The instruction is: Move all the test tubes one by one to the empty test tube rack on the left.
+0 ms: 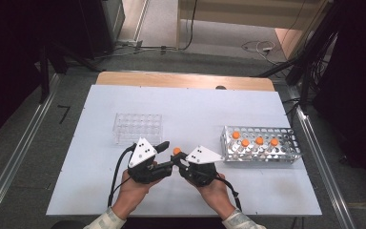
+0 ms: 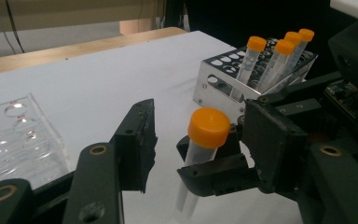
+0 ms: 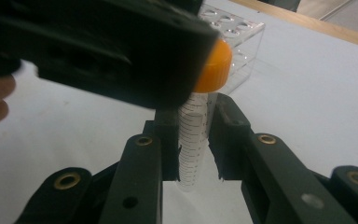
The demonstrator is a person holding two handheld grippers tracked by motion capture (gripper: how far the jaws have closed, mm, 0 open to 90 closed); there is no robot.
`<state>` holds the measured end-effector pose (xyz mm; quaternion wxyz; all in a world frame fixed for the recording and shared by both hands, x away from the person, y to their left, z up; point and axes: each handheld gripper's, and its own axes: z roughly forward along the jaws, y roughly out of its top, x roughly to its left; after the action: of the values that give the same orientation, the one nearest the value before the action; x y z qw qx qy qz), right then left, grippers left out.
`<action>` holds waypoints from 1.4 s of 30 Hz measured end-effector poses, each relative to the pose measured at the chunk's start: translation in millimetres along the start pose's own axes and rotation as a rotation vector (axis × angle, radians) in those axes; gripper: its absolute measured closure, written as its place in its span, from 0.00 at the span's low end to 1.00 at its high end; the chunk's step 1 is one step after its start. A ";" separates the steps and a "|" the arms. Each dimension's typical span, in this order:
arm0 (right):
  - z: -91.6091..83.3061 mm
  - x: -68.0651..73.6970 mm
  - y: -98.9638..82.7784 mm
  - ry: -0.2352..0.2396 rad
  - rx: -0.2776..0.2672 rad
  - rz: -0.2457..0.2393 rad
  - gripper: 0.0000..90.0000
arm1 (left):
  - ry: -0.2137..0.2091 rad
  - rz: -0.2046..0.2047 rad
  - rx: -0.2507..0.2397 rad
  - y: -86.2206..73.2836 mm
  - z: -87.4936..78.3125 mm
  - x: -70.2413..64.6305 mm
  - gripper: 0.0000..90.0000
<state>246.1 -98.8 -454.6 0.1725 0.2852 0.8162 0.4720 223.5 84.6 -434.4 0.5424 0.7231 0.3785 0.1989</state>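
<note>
You are holding both tools close together over the near middle of the white desk [image 1: 181, 109]. Your right hand-held gripper [image 1: 177, 162] is pinching a clear tube with an orange cap [image 3: 196, 135], its two black jaws pressing on the graduated wall of the tube below the cap. The tube is standing roughly upright, tilted a little, just above the desk surface.

Your left hand-held gripper [image 2: 196, 140] is pointing toward the right one, and its jaws are standing partly spread on either side of the orange cap [image 2: 209, 127]. In the left gripper view a gap is showing between the cap and the left jaw; the other jaw is sitting very near the cap, and whether it is touching cannot be told. In the right gripper view one of those jaws is crossing the upper part of the picture and covering one side of the cap.

The metal rack [image 1: 286, 151] is sitting on the right side of the desk, well apart from the held tube, and it is carrying four more orange-capped tubes [image 1: 259, 141]. The clear plastic rack [image 1: 138, 126] is sitting on the desk farther from you than your left hand [image 1: 133, 188], with its holes showing no tubes.
</note>
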 end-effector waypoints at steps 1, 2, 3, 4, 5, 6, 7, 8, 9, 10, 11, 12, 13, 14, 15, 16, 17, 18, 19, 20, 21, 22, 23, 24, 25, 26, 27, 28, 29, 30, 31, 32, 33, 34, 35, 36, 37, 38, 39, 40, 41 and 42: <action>0.0 0.9 0.7 0.003 -0.003 -0.001 0.80 | -0.005 0.000 0.001 -0.4 1.2 -0.6 0.54; -0.2 1.2 1.0 0.004 -0.005 0.000 0.80 | -0.007 0.006 0.003 -0.8 1.9 -1.2 0.56; -0.4 1.3 1.2 0.005 -0.006 0.001 0.80 | -0.007 0.008 0.002 -1.0 2.8 -2.0 0.58; -0.6 1.2 1.2 0.006 -0.006 0.000 0.80 | -0.004 0.015 0.004 -1.5 3.9 -3.1 0.60; -0.6 1.2 1.2 0.006 -0.006 0.000 0.80 | -0.004 0.015 0.004 -1.5 3.9 -3.1 0.62; -0.8 1.1 1.1 0.008 -0.005 0.003 0.80 | -0.004 0.018 0.006 -1.6 4.2 -3.1 0.64; -0.6 1.2 1.0 0.008 -0.006 0.001 0.80 | -0.004 0.020 0.005 -1.8 4.6 -3.3 0.66; -0.8 1.2 1.1 0.008 -0.005 0.000 0.80 | -0.005 0.021 0.004 -2.2 5.3 -4.4 0.68; -0.8 1.2 1.1 0.008 -0.005 0.000 0.80 | -0.005 0.021 0.004 -2.2 5.3 -4.4 0.69; -1.1 0.6 1.1 0.008 -0.007 0.004 0.80 | -0.007 0.024 0.004 -2.4 5.5 -4.7 0.71; -1.1 0.6 1.1 0.008 -0.007 0.004 0.80 | -0.006 0.028 0.004 -2.6 6.0 -5.1 0.71; -1.4 0.4 1.1 0.009 -0.006 0.008 0.80 | -0.003 0.029 0.007 -2.9 6.4 -5.4 0.72; -1.3 -0.4 0.9 0.009 -0.006 0.007 0.80 | -0.002 0.028 0.005 -3.1 6.6 -5.5 0.74; -1.3 -0.4 0.9 0.009 -0.006 0.007 0.80 | 0.001 0.030 0.004 -3.3 7.0 -5.6 0.74; -1.0 -0.6 0.7 0.011 -0.006 0.009 0.80 | 0.001 0.028 0.004 -3.4 7.1 -5.4 0.75; -1.0 -0.8 0.6 0.010 -0.005 0.010 0.80 | 0.002 0.029 0.003 -3.6 7.2 -5.0 0.76; -1.0 -0.8 0.6 0.010 -0.005 0.010 0.80 | 0.003 0.030 0.002 -3.7 7.2 -4.6 0.76; -0.9 -1.1 0.6 0.010 -0.004 0.012 0.79 | 0.003 0.030 0.002 -3.6 7.1 -4.1 0.77; -0.9 -1.1 0.6 0.010 -0.004 0.014 0.79 | 0.003 0.027 0.002 -3.5 7.2 -3.9 0.77; -0.9 -1.1 0.6 0.010 -0.004 0.014 0.79 | 0.002 0.024 0.000 -3.4 7.1 -3.6 0.77; -1.1 -1.2 0.6 0.011 -0.005 0.015 0.79 | -0.003 0.022 0.000 -3.1 6.9 -3.2 0.77; -1.4 -1.4 0.6 0.016 -0.006 0.019 0.74 | -0.005 0.015 -0.004 -2.7 6.4 -2.7 0.77; -2.2 -2.3 0.9 0.027 0.000 0.028 0.63 | -0.005 0.012 -0.008 -2.3 6.0 -2.2 0.77; -2.6 -3.2 1.0 0.032 -0.002 0.029 0.57 | -0.002 0.010 -0.011 -1.8 5.5 -1.1 0.77; -3.3 -3.8 1.1 0.033 0.004 0.033 0.51 | -0.003 0.006 -0.013 -1.3 5.0 0.1 0.77; -3.3 -3.8 1.1 0.033 0.004 0.033 0.51 | -0.002 -0.001 -0.014 -0.8 4.5 1.8 0.77; -3.7 -5.1 1.1 0.034 0.009 0.039 0.45 | 0.000 -0.011 -0.017 -0.2 4.1 3.8 0.77; -5.6 -7.8 0.7 0.041 0.024 0.056 0.39 | 0.000 -0.020 -0.021 0.3 3.5 6.0 0.77; -5.6 -7.8 0.7 0.041 0.024 0.056 0.39 | 0.005 -0.023 -0.023 1.0 2.8 8.1 0.77; -10.2 -10.2 -0.5 0.028 0.025 0.049 0.35 | 0.011 -0.030 -0.025 1.9 2.0 10.7 0.77; -12.3 -10.9 -0.9 0.027 0.025 0.053 0.34 | 0.013 -0.038 -0.028 2.4 1.6 12.2 0.77; -12.3 -10.9 -0.9 0.027 0.025 0.053 0.34 | 0.011 -0.046 -0.030 3.2 0.9 14.4 0.77; -15.6 -12.3 -1.6 0.026 0.025 0.052 0.33 | 0.012 -0.053 -0.030 4.3 0.3 16.6 0.77; -20.1 -13.5 -2.3 0.022 0.023 0.051 0.32 | 0.010 -0.055 -0.028 5.0 -0.3 18.0 0.77; -22.8 -14.0 -2.8 0.019 0.020 0.052 0.32 | 0.008 -0.065 -0.031 6.3 -0.9 19.6 0.77; -27.6 -15.2 -3.7 0.018 0.022 0.049 0.31 | 0.008 -0.066 -0.033 7.3 -1.5 20.7 0.77; -30.8 -15.8 -4.2 0.015 0.022 0.047 0.31 | 0.009 -0.067 -0.036 8.6 -2.4 21.8 0.77; -35.0 -16.5 -5.1 0.011 0.019 0.045 0.31 | 0.011 -0.068 -0.041 10.3 -3.7 23.0 0.77; -40.2 -17.5 -6.0 0.004 0.019 0.044 0.31 | 0.013 -0.068 -0.043 11.4 -4.6 23.9 0.77; -43.4 -18.3 -6.6 0.003 0.018 0.043 0.31 | 0.016 -0.070 -0.047 12.8 -5.7 25.2 0.77; -47.8 -19.3 -7.6 -0.004 0.015 0.046 0.31 | 0.021 -0.073 -0.056 14.4 -6.7 26.8 0.77; -53.6 -20.8 -9.3 -0.011 0.012 0.047 0.31 | 0.026 -0.073 -0.057 15.5 -7.4 28.0 0.77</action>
<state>229.9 -151.5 -435.9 0.1641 0.3081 0.8110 0.4695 241.2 108.8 -420.9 0.5647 0.6905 0.4060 0.1988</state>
